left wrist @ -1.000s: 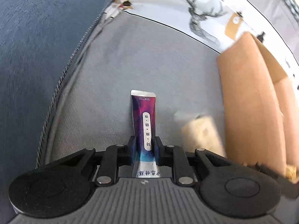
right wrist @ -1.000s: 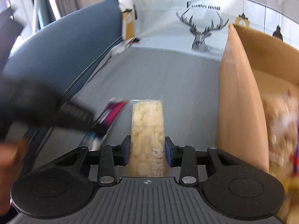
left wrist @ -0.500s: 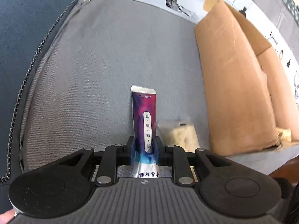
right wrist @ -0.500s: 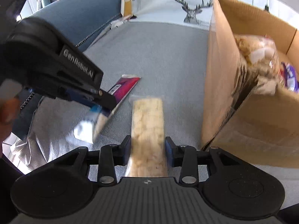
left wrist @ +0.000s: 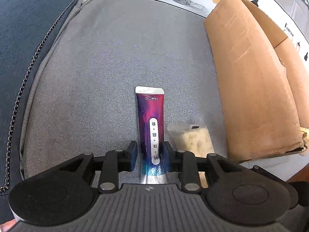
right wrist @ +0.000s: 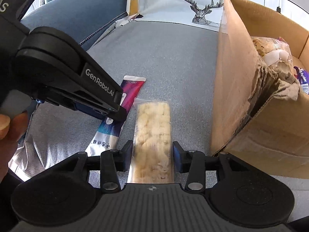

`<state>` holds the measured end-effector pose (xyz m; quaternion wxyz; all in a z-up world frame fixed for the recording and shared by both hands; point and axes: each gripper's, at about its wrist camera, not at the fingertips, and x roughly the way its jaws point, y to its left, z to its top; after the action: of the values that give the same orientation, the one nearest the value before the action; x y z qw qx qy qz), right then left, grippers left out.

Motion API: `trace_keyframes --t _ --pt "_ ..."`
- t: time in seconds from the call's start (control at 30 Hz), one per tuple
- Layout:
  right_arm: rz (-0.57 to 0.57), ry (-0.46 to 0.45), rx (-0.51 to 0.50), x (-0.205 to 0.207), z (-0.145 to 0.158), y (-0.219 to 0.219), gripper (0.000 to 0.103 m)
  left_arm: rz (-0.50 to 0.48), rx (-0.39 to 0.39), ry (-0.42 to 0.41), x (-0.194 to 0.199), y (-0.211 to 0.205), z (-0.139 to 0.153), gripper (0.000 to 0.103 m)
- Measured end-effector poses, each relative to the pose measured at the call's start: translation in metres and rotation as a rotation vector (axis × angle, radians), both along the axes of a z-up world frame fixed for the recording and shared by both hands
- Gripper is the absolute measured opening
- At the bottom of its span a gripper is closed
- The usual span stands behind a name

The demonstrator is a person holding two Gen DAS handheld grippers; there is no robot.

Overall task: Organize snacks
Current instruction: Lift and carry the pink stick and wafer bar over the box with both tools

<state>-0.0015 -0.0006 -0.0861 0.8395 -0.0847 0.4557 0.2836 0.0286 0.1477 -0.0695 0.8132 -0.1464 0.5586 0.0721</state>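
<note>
A purple snack packet lies flat on the grey cushion, between the jaws of my left gripper. Those jaws are opening, and a gap shows at the left pad. A clear-wrapped beige snack bar lies beside it on the right, between the jaws of my right gripper. These jaws are opening too, with slim gaps on both sides. In the right wrist view the left gripper stands over the purple packet. The bar's far end also shows in the left wrist view.
An open cardboard box stands just right of the two snacks, with bagged snacks inside. A deer-print cushion lies behind. The blue sofa arm rises on the left. A hand grips the left tool.
Both grippers came down toward the cushion and nearer the box, carrying their snacks. Both pairs of jaws have widened, and the packets now rest on the fabric.
</note>
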Motion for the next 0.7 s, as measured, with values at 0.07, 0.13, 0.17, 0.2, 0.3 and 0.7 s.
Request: trace_keyframes --t 0.07,0.13,0.17,0.2,0.3,0.7 --pt "0.002 -0.007 -0.006 -0.003 0.0 0.001 0.045 -0.006 0.007 -0.002 -0.001 -0.003 0.001 0.031" --pt "0.007 -0.018 -0.014 -0.004 0.001 0.001 0.042 -0.016 0.014 -0.003 -0.002 -0.005 0.001 0.03" --pt "0.009 -0.026 -0.019 -0.004 0.001 0.002 0.038 -0.021 0.019 -0.004 -0.003 -0.007 0.002 0.028" --pt "0.012 -0.033 -0.022 -0.005 0.001 0.002 0.038 -0.026 0.023 -0.005 -0.003 -0.009 0.002 0.025" --pt "0.007 -0.046 -0.02 -0.006 0.004 0.0 0.038 -0.024 0.019 -0.021 -0.005 -0.011 0.006 0.019" --pt "0.013 -0.205 0.095 -0.027 0.046 -0.023 0.038 0.061 -0.064 -0.222 -0.026 0.002 0.046 0.018"
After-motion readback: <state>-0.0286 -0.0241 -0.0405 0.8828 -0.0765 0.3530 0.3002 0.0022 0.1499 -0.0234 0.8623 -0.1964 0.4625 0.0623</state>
